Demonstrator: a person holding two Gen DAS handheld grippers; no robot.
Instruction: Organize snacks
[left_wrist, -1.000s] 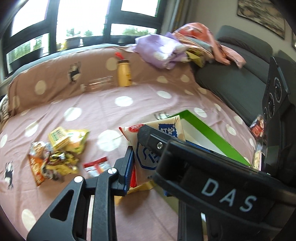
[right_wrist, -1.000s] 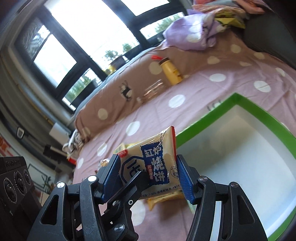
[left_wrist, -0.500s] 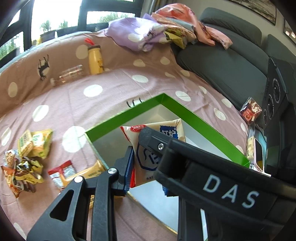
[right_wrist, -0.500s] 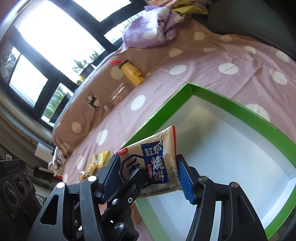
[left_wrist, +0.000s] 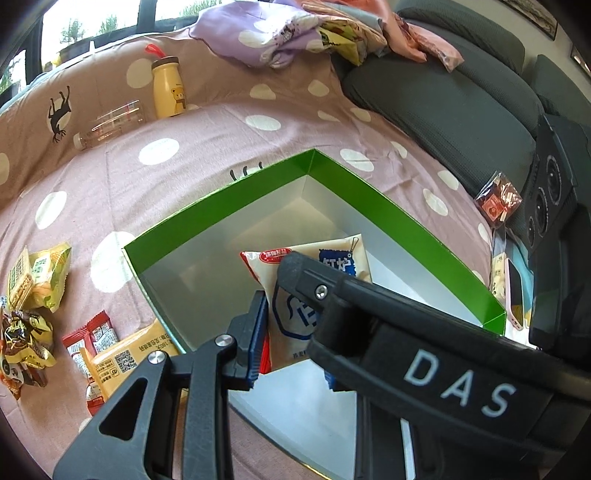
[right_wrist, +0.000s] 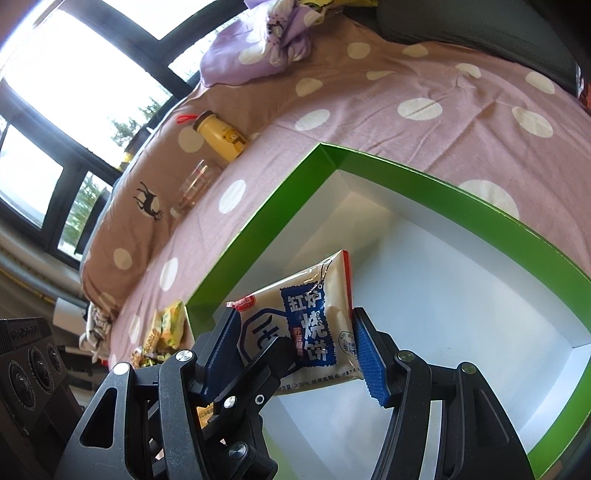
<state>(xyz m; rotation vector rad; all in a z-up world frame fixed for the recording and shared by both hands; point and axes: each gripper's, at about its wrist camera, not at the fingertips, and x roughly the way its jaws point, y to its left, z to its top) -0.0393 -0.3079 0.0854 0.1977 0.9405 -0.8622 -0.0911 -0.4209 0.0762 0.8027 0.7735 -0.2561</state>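
Observation:
A cream snack packet with blue print (left_wrist: 295, 317) (right_wrist: 306, 325) hangs over the inside of an open white box with a green rim (left_wrist: 369, 192) (right_wrist: 443, 184). My right gripper (right_wrist: 295, 350) is shut on it, one blue pad against each side edge. My left gripper (left_wrist: 291, 350) pinches the packet's lower part from the flat sides. In the right wrist view one black left finger (right_wrist: 269, 358) lies across the packet's front. In the left wrist view a right-gripper finger marked DAS (left_wrist: 424, 350) hides my own right finger. The box holds nothing else.
Loose snacks lie left of the box on the spotted pink cover: green-yellow packets (left_wrist: 40, 273), a red one (left_wrist: 92, 332), a yellow one (left_wrist: 125, 354). A yellow bottle (left_wrist: 168, 88) and a clear bottle (left_wrist: 110, 122) are at the back. At the right are a grey sofa (left_wrist: 443, 92), a red packet (left_wrist: 498, 199) and a phone (left_wrist: 515, 295).
Both grippers have carried the packet from beside the box to over its inside and come lower and tilted down. The grips have not changed.

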